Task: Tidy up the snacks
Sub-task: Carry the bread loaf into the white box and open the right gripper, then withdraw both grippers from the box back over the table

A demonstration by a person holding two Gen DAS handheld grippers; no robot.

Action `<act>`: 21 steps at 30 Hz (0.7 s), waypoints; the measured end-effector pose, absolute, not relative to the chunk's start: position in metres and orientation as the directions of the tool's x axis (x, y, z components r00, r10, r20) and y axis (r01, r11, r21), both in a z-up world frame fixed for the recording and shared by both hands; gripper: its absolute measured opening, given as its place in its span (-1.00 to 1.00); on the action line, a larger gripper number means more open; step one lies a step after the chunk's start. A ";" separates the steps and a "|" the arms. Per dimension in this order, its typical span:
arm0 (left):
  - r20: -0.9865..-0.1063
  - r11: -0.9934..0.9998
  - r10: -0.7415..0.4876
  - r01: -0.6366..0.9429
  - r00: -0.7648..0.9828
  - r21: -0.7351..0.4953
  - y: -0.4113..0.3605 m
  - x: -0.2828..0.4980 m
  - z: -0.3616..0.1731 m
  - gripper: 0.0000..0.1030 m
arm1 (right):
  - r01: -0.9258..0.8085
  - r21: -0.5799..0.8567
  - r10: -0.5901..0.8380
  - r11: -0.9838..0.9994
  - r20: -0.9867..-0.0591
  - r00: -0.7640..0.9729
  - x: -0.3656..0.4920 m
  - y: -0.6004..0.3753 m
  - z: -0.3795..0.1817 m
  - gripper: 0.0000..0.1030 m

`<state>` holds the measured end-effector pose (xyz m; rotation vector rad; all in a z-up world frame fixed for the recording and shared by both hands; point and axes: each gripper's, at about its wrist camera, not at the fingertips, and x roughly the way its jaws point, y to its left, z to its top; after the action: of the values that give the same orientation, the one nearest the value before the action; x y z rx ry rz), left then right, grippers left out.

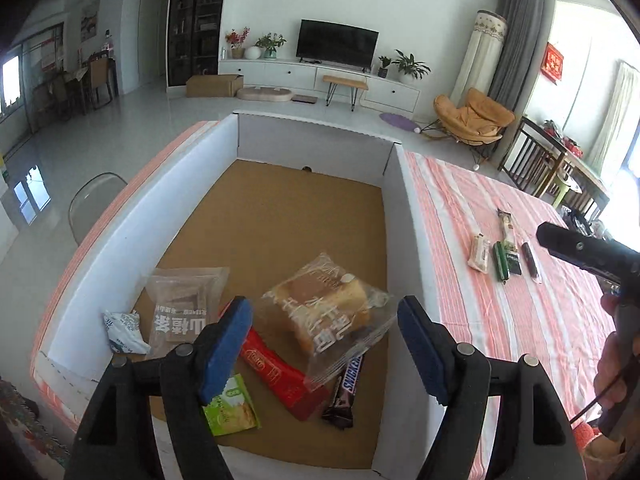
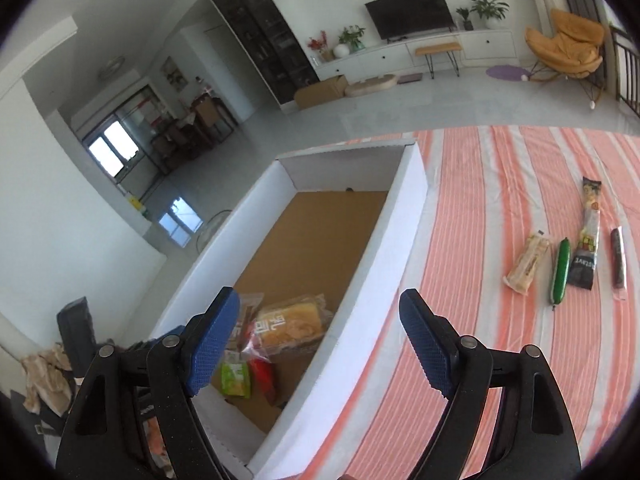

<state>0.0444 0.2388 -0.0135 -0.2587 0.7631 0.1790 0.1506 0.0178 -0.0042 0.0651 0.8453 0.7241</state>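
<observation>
A white cardboard box (image 1: 136, 232) with a brown floor holds several snacks: a bagged bread (image 1: 328, 308), a red wrapper (image 1: 280, 376), a Snickers bar (image 1: 346, 392), a green packet (image 1: 232, 406), a clear biscuit bag (image 1: 184, 308) and a small white pack (image 1: 124, 330). My left gripper (image 1: 324, 344) hangs open above them, nothing between its blue pads. My right gripper (image 2: 320, 344) is open and empty over the box's right wall (image 2: 384, 264). On the striped cloth to the right lie a pale bar (image 2: 528, 264), a green stick (image 2: 560, 272), a long sausage pack (image 2: 588, 236) and a dark stick (image 2: 618, 262).
The pink-and-white striped tablecloth (image 2: 500, 320) covers the table right of the box. A clear chair (image 1: 92, 204) stands beyond the table's left edge. A hand (image 1: 616, 364) holding the right gripper shows at the right edge of the left wrist view.
</observation>
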 end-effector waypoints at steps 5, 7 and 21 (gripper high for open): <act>-0.730 0.996 -0.020 -0.053 0.684 -0.077 0.171 0.074 -0.025 0.57 | -0.328 0.105 0.290 0.939 -0.753 0.591 0.157 -0.062 -0.081 0.64; -0.760 0.998 -0.029 -0.020 0.650 -0.056 0.154 0.086 -0.035 0.57 | -0.251 0.106 0.240 0.962 -0.767 0.595 0.152 -0.094 -0.103 0.64; -0.777 0.995 0.000 -0.076 0.629 -0.062 0.117 0.101 -0.048 0.57 | -0.078 0.048 0.088 0.996 -0.723 0.685 0.146 -0.159 -0.134 0.64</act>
<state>0.1012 0.1169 -0.0480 -0.0919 0.8896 0.0437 0.1460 -0.1593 -0.1343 0.0132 0.8113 0.0934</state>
